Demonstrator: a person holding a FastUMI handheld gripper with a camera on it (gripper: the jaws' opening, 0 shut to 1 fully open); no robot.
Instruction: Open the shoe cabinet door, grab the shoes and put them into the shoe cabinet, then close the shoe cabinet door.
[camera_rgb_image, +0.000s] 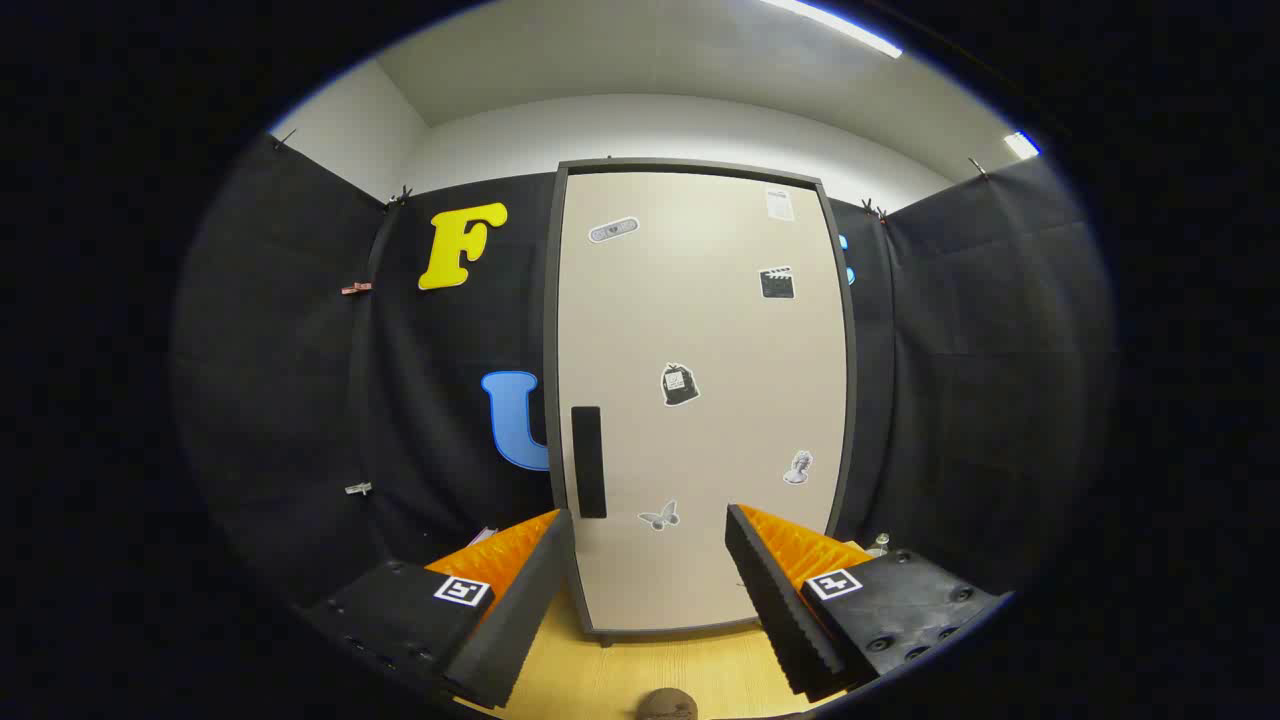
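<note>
Cabinet door (700, 400), pale beige in a dark grey frame, stands closed and upright straight ahead, beyond the fingers, on a light wooden floor (620, 680). A black vertical handle (588, 461) sits low on the door's left side, just above the tip of the left finger. Several small stickers dot the panel: a grey oblong one (613, 229) near the top left, a white label (780, 204) at the top right with print too small to read, a black clapperboard (777, 282) below it, a dark bag-shaped one (679, 384) near the middle, a pale bust (797, 467) lower right, and a butterfly (659, 516) between the fingertips. No writing on them is legible. The gripper (650, 530) holds its black-and-orange fingers (520, 590) spread wide apart, with nothing between them and short of the door; each carries a square black-and-white marker (462, 590). A round brownish object (668, 704), partly cut off, lies on the floor between the finger bases; whether it is a shoe I cannot tell.
</note>
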